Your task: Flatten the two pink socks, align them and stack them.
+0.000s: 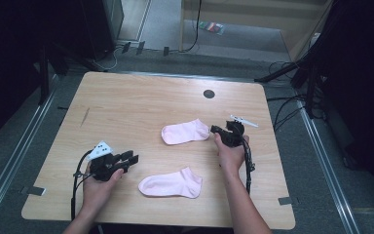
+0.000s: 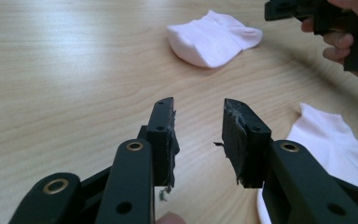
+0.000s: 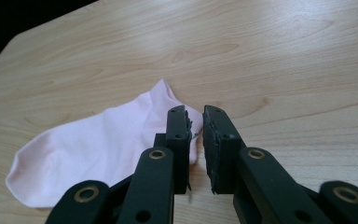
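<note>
**Two grippers, two pink socks, nothing held**

Closest to the camera, the person's forearms enter from the near table edge. The right gripper sits at the cuff end of the far sock, jaws parted by a narrow gap with no cloth between them. From here a closing pinch may well miss the thin cuff lying just left of the jaws, or catch one layer and drag the sock askew. The left gripper is released, jaws apart over bare table, and the near sock lies just to its right, untouched. Both hands hold their grippers low and nearly level, right wrist angled inward.
</note>
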Motion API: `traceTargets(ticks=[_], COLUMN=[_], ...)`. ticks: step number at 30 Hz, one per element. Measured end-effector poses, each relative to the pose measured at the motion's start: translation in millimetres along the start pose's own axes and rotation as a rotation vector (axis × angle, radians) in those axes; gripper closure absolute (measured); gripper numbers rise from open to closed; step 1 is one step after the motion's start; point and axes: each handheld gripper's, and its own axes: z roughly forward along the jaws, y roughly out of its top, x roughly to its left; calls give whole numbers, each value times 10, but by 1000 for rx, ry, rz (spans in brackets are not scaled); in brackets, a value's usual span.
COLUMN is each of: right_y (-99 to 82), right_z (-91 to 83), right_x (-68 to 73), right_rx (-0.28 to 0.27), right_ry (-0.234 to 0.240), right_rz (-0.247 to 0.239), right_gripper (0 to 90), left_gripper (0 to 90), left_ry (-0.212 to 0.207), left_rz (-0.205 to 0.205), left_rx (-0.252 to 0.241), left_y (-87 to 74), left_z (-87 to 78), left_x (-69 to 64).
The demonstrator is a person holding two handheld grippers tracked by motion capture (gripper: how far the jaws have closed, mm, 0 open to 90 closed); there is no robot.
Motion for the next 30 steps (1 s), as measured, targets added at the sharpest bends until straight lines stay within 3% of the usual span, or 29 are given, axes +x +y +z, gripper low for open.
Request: traceTargets(ticks=[3, 6, 11, 14, 21, 23, 24, 26, 28, 30], right_y=[-8, -20, -29, -15, 52, 66, 72, 73, 76, 76], right_z=[0, 14, 37, 58, 123, 153, 171, 184, 242, 262], right_x=[7, 46, 61, 68, 62, 75, 83, 88, 97, 97], right_rx=[6, 9, 11, 6, 17, 26, 28, 24, 39, 39], right_ry=[-11, -9, -2, -13, -15, -12, -8, -8, -4, -11], right_rz=[-29, -96, -118, -163, -176, -185, -189, -195, -207, -216], right_gripper=[804, 787, 772, 771, 763, 756, 747, 744, 728, 723], left_gripper=[655, 653, 648, 634, 581, 580, 578, 574, 563, 559], left_ry=[10, 24, 35, 42, 42, 43, 43, 42, 75, 83], left_rz=[5, 6, 8, 23, 48, 11, 11, -39, -45, -51], left_rx=[1, 4, 18, 30, 51, 79, 79, 99, 105, 115], left_y=[57, 145, 275, 344, 483, 540, 540, 579, 621, 630], left_z=[52, 156, 369, 486, 755, 876, 876, 937, 1001, 1022], left_x=[14, 35, 25, -8, -120, -130, -130, -121, -117, -111])
